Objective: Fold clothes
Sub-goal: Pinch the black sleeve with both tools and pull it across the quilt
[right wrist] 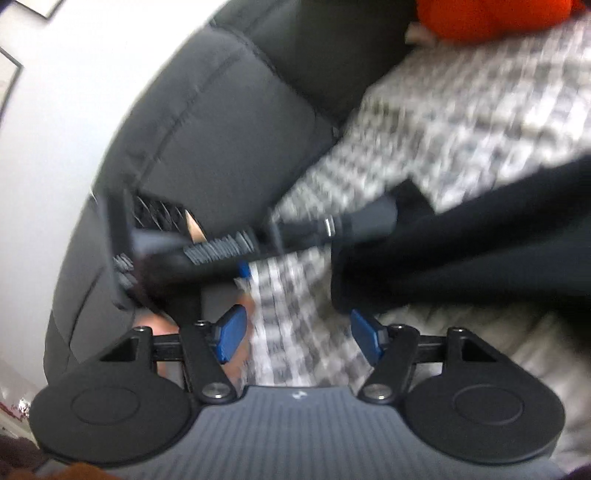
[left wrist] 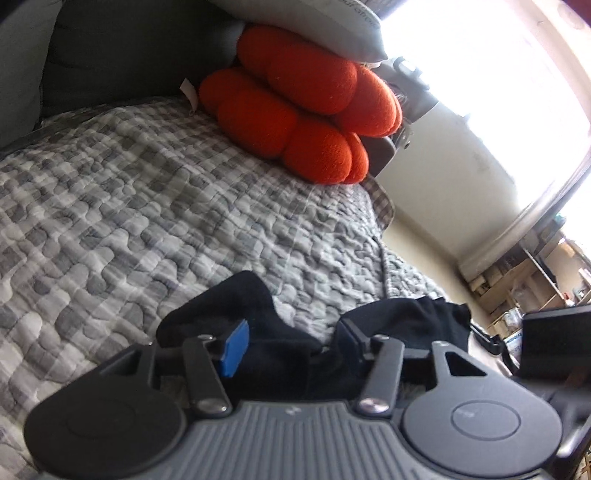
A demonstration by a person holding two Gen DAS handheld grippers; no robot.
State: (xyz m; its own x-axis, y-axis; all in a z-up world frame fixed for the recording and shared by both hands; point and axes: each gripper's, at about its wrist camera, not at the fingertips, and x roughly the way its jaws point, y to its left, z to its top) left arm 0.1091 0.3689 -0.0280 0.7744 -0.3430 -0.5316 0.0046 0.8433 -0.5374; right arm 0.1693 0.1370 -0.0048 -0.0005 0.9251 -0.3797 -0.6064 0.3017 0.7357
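From the left wrist camera, the left gripper (left wrist: 291, 343) sat low at 6 o'clock with its jaws spread wide, one blue pad (left wrist: 233, 349) showing on the left finger. A black garment (left wrist: 258, 332) lay bunched between and around the fingers on the grey checked quilt (left wrist: 147, 206), its fabric humped up at both fingertips. Whether the pads were pressing on the cloth could not be made out; the jaws looked parted, not clamped. Up at 12 o'clock a knotted orange cushion (left wrist: 303, 118) rested on the quilt under a grey pillow (left wrist: 332, 26), against the dark sofa back (left wrist: 110, 55). A bright window (left wrist: 498, 74) blazed at 2 o'clock, and cluttered shelves (left wrist: 535, 280) stood at 3 o'clock.

Over to the right wrist camera, and the picture was badly smeared. The right gripper (right wrist: 299, 332) was released, blue pads well apart with only quilt (right wrist: 443, 122) between them. The other handheld gripper (right wrist: 229, 247) crossed the view from 9 o'clock toward the centre. The black garment (right wrist: 480, 240) hung in a broad dark band from 3 o'clock, its lower edge just beside the right finger's pad. The sofa back (right wrist: 229, 122) curved across 11 o'clock, and a sliver of the orange cushion (right wrist: 491, 14) peeked in at 1 o'clock.
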